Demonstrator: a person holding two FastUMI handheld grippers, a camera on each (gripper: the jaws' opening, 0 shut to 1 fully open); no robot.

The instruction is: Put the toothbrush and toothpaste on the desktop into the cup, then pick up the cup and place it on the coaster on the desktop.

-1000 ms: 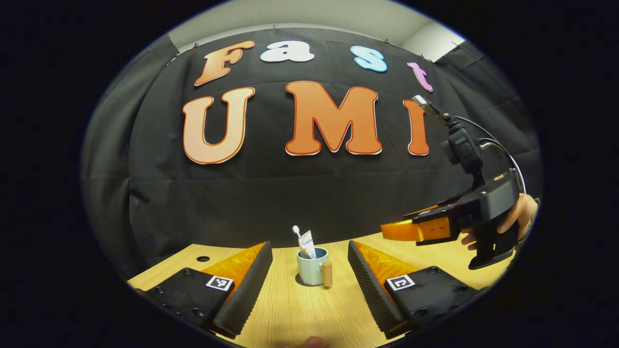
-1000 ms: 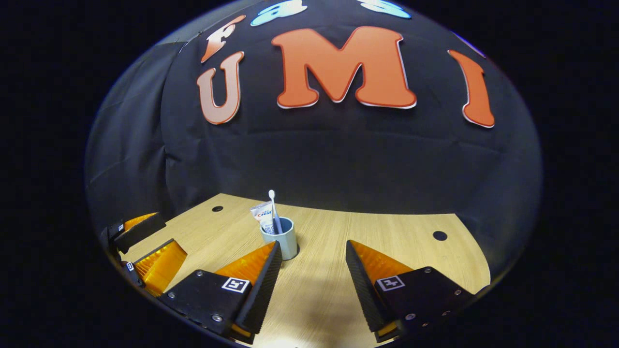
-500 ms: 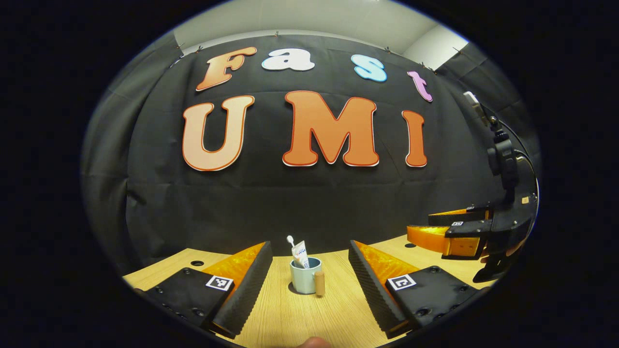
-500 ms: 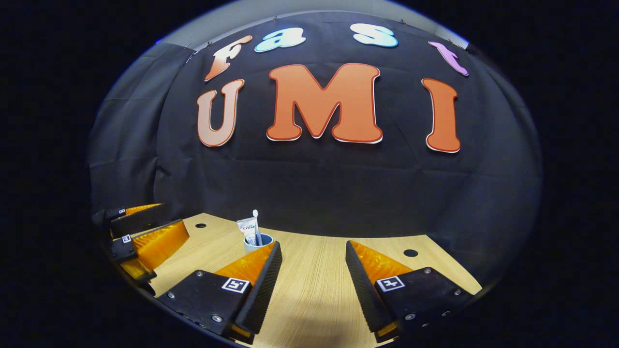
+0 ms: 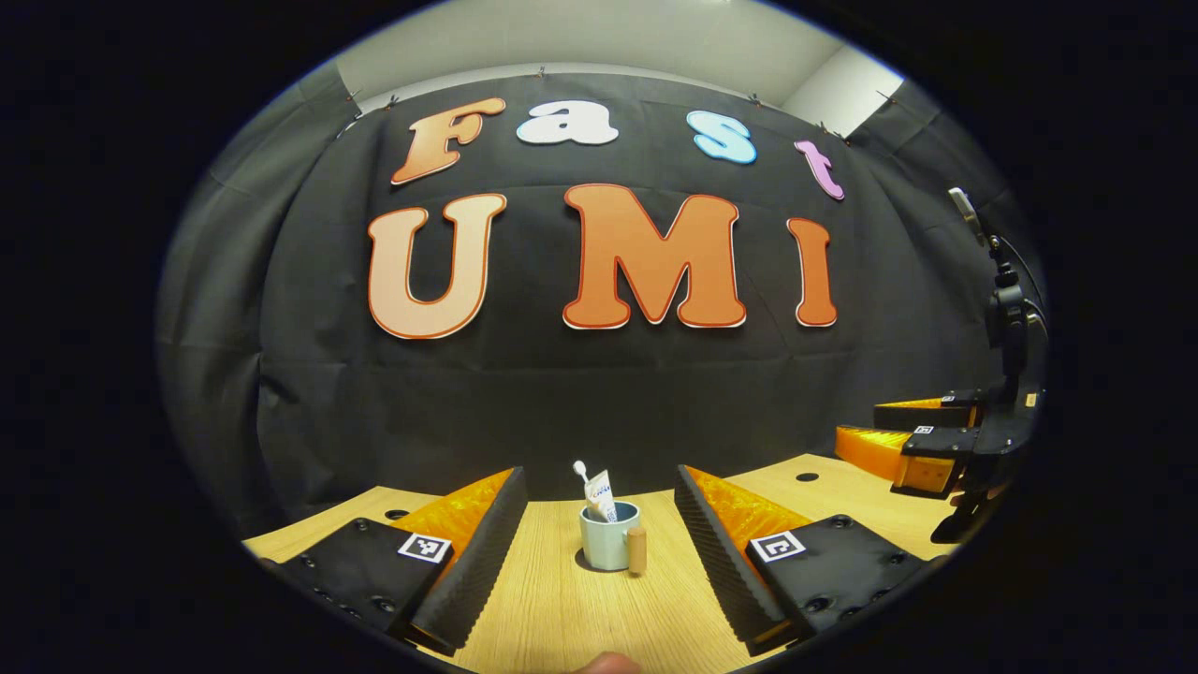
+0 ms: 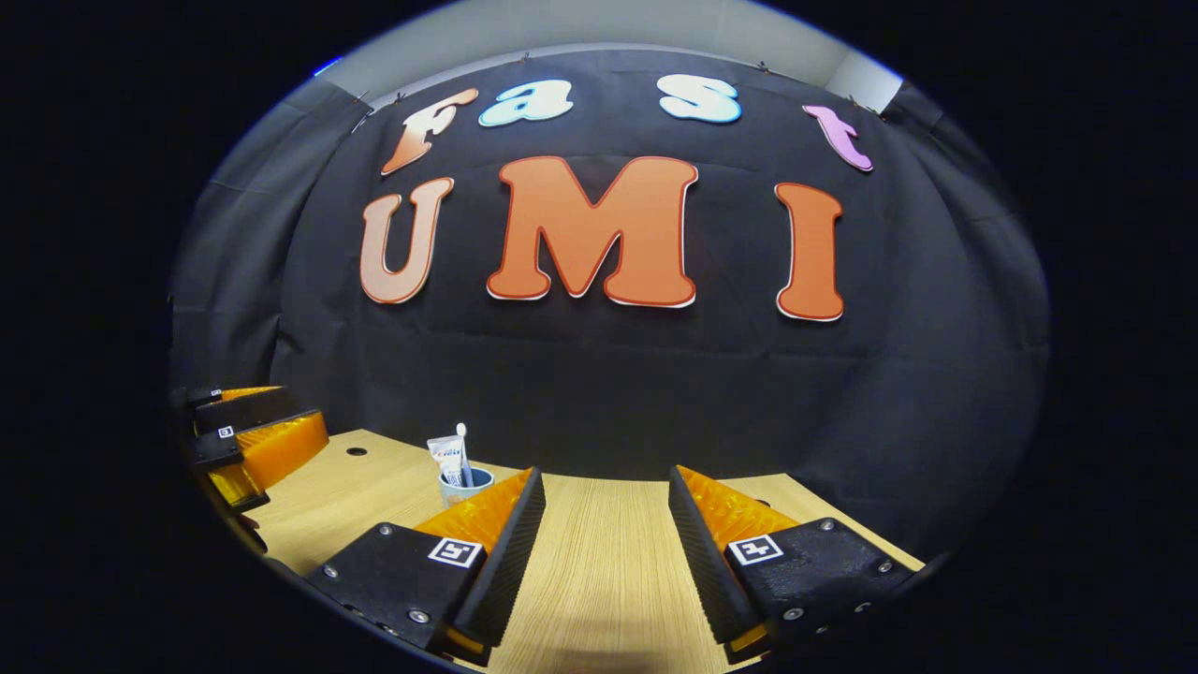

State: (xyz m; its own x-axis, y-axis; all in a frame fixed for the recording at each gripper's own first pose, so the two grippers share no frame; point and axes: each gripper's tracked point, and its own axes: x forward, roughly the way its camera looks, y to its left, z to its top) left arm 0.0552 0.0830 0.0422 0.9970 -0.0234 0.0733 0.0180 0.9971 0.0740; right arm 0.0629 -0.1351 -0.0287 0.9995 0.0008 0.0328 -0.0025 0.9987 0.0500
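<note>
While both tongs hang released, the left tongs face the pale blue-green mug with a wooden handle on the light wooden table, holding the white toothbrush and toothpaste tube; the right tongs sit beside it.

This is a recording booth, a staged test space and not a lived-in room. Black cloth hangs pinned as a backdrop along the far edge of a light wood-grain desktop, and plain pale wall shows above the cloth. The desktop has round cable holes near its far corners, like an office desk, and it carries little besides a cup of bathroom props.
</note>
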